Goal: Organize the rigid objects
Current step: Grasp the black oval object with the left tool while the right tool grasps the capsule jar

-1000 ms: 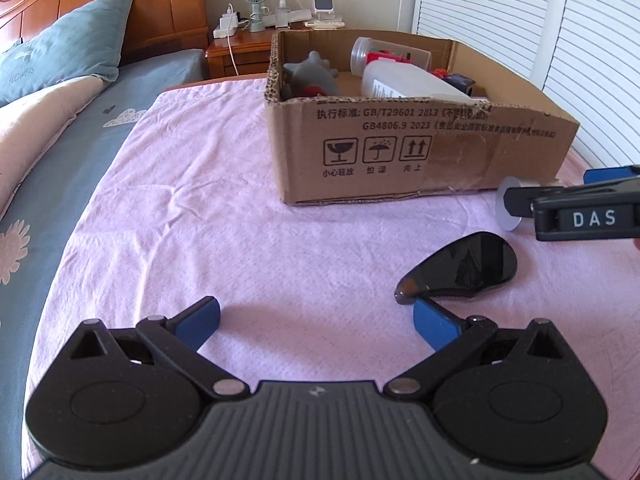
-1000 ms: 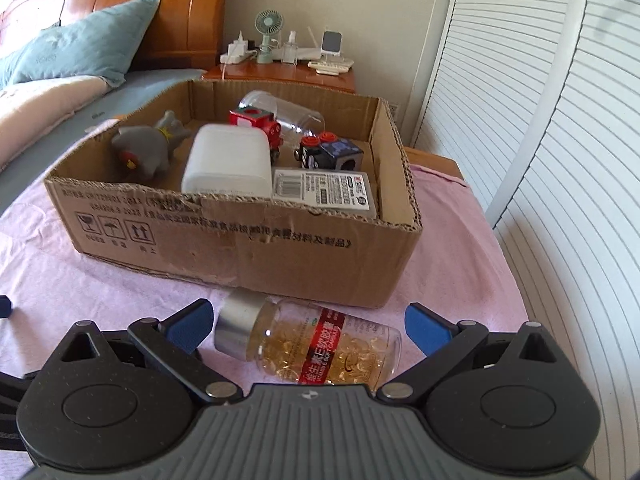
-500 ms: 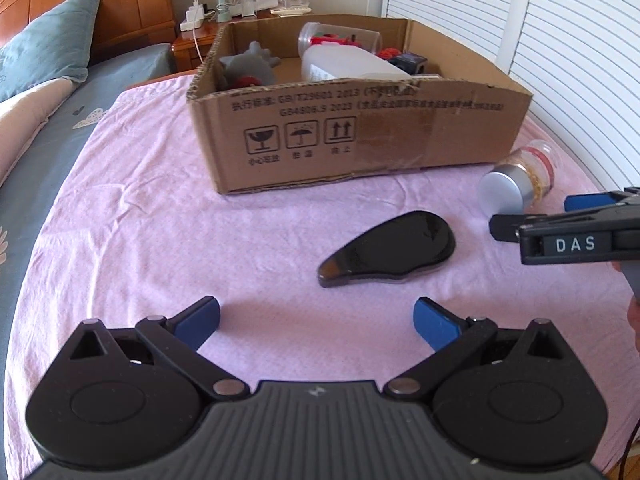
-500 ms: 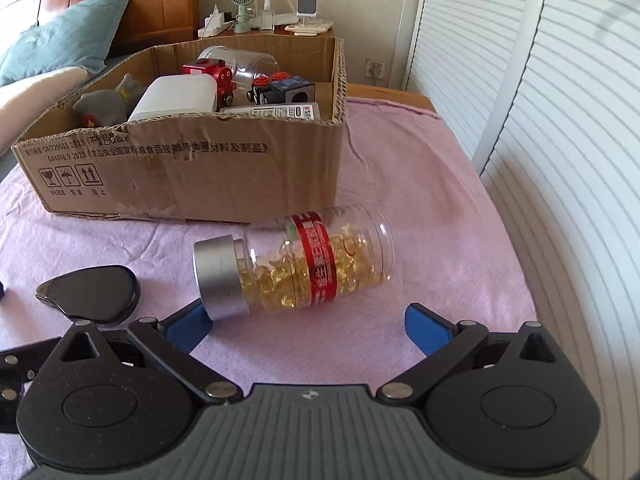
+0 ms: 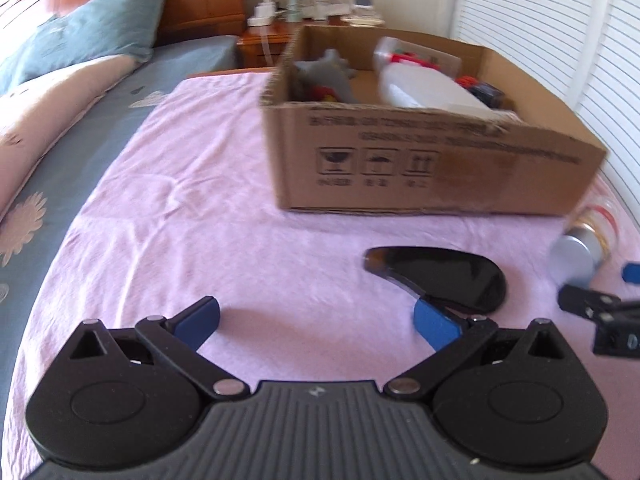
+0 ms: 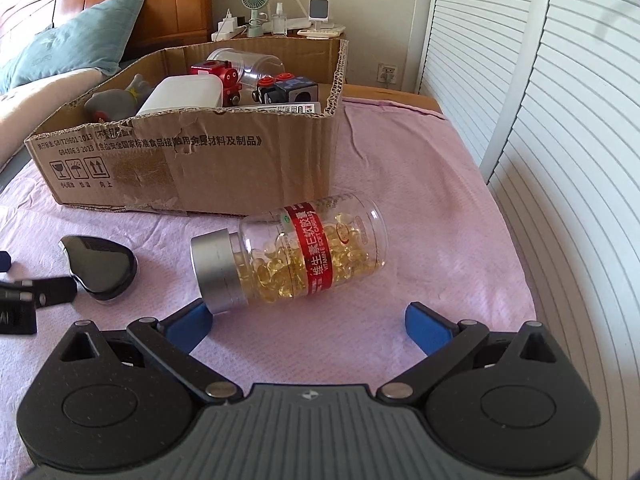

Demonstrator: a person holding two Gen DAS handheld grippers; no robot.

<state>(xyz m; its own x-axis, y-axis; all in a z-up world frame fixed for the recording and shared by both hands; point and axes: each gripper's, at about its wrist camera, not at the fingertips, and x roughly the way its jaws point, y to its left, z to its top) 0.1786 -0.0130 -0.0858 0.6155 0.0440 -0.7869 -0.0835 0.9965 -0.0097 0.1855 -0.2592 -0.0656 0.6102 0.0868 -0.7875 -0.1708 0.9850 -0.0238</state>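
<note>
Over the pink sheet [image 6: 420,184] at the bed's foot end, both spread wide and holding nothing: right gripper [image 6: 308,322] just short of the capsule bottle [image 6: 292,256] lying on its side, left gripper [image 5: 316,318] with its right pad at the edge of the black glossy case [image 5: 444,276]. Beyond both, toward the headboard, cardboard box [image 6: 200,160] already holding toys and containers, nothing between. Compared with half a second ago, left view swung leftward, case now nearer its right pad; bottle unmoved.
</note>
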